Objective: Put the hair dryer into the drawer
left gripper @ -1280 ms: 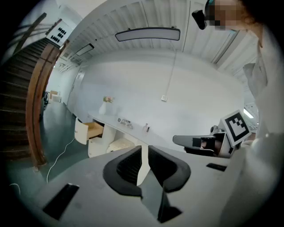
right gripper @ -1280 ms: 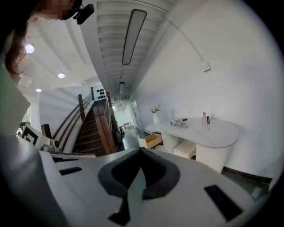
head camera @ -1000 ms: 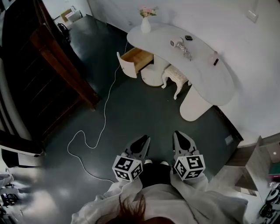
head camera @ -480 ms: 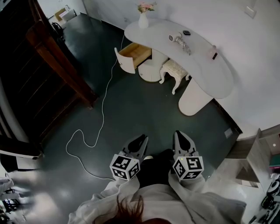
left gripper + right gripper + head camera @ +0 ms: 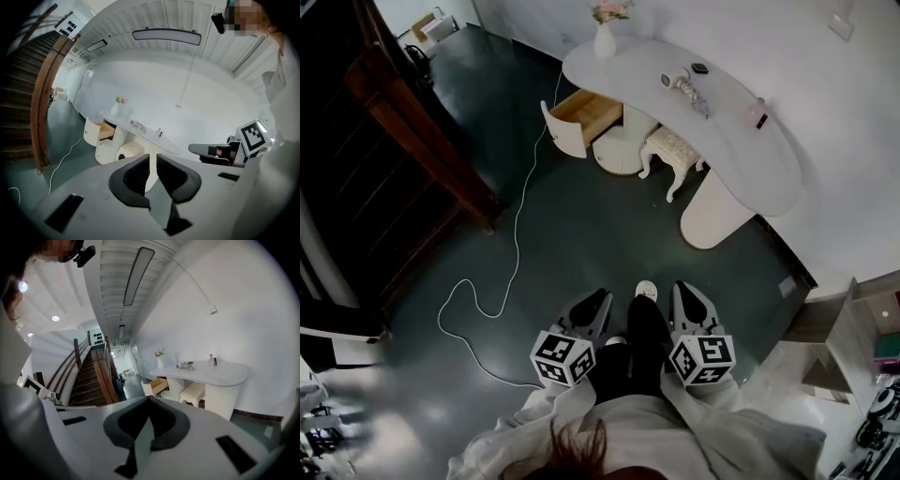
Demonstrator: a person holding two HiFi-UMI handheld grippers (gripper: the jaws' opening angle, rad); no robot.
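Two empty grippers sit at the bottom of the frame: the left gripper (image 5: 595,300) with jaws a sliver apart, a shoe (image 5: 647,290) newly stepped forward beside it, then the right gripper (image 5: 686,291) with jaws pressed together. At upper centre the open drawer (image 5: 581,111) and, to its right, the hair dryer (image 5: 680,82) on the white desk (image 5: 741,150) have drifted slightly up-frame. The walk toward them looks barely begun, and the hair dryer is still well out of reach.
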